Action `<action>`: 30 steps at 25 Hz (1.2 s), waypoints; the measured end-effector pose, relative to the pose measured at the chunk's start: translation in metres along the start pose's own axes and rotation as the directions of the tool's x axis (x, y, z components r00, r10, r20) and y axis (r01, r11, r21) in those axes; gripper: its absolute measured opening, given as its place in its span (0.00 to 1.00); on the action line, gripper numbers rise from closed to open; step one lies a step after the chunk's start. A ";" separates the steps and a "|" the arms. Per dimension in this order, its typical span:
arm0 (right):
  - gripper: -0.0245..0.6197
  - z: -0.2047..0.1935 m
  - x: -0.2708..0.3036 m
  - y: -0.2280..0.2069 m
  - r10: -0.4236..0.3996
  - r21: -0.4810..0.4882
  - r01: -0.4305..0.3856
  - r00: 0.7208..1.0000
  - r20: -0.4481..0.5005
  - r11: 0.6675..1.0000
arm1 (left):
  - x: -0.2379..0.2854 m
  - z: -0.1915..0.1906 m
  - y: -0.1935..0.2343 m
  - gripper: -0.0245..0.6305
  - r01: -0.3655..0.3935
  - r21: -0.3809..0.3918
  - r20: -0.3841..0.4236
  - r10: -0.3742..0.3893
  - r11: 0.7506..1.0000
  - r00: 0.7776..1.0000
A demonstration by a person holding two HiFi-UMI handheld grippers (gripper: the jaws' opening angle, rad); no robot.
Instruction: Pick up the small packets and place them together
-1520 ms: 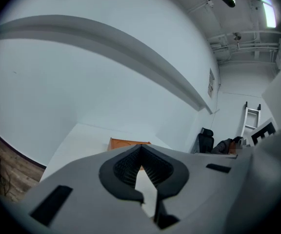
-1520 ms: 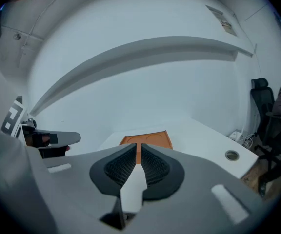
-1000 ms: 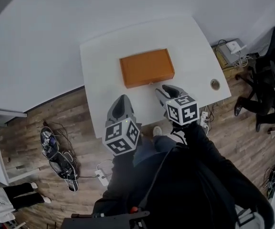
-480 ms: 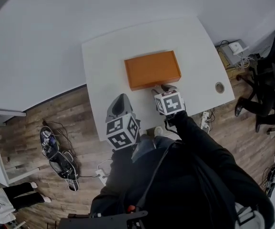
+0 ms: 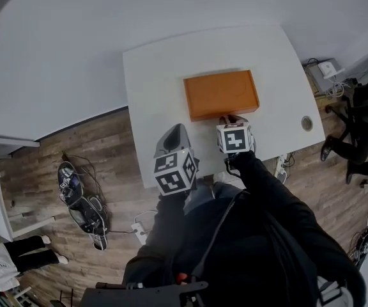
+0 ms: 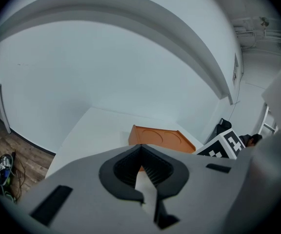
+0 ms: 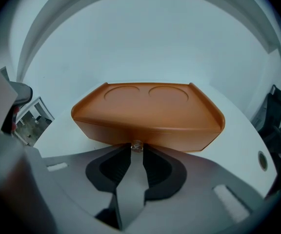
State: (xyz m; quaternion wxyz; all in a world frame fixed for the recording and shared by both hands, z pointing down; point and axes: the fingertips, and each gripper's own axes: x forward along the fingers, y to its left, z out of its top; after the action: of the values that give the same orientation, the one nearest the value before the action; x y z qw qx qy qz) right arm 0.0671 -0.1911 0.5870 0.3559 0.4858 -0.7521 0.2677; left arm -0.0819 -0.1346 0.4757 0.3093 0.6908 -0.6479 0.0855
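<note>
- The right gripper (image 7: 136, 151) has just been closing its jaws. They now pinch a small clear knob (image 7: 137, 145) on the near wall of the orange box (image 7: 148, 113), a narrow gap between them with a pad on either side of the knob.
- The left gripper (image 6: 140, 147) hangs left of the box and nearer the person, over the near part of the white table (image 5: 152, 88). Its jaw tips are together, with nothing between them.
- Down on the wood floor, well left of the box and nearer than it, lies a pair of shoes (image 5: 75, 197).
- The box lies flat on the table with its lid down and two round hollows in its top.
- Right of the box, a round grommet (image 5: 307, 122) sits in the tabletop.
- Beyond the box stands a plain white wall.
</note>
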 end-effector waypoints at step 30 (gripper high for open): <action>0.15 -0.003 -0.002 0.000 0.070 -0.024 -0.070 0.998 -0.005 0.997 | 0.072 -0.029 -0.010 0.04 0.201 0.012 -0.312 -0.187 0.980 0.932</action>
State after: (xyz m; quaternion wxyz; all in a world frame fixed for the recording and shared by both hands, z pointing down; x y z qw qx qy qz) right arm 0.0682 -0.1874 0.5875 0.3536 0.4544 -0.7711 0.2718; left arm -0.0542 -0.1802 0.5328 0.3987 0.7361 -0.5181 0.1756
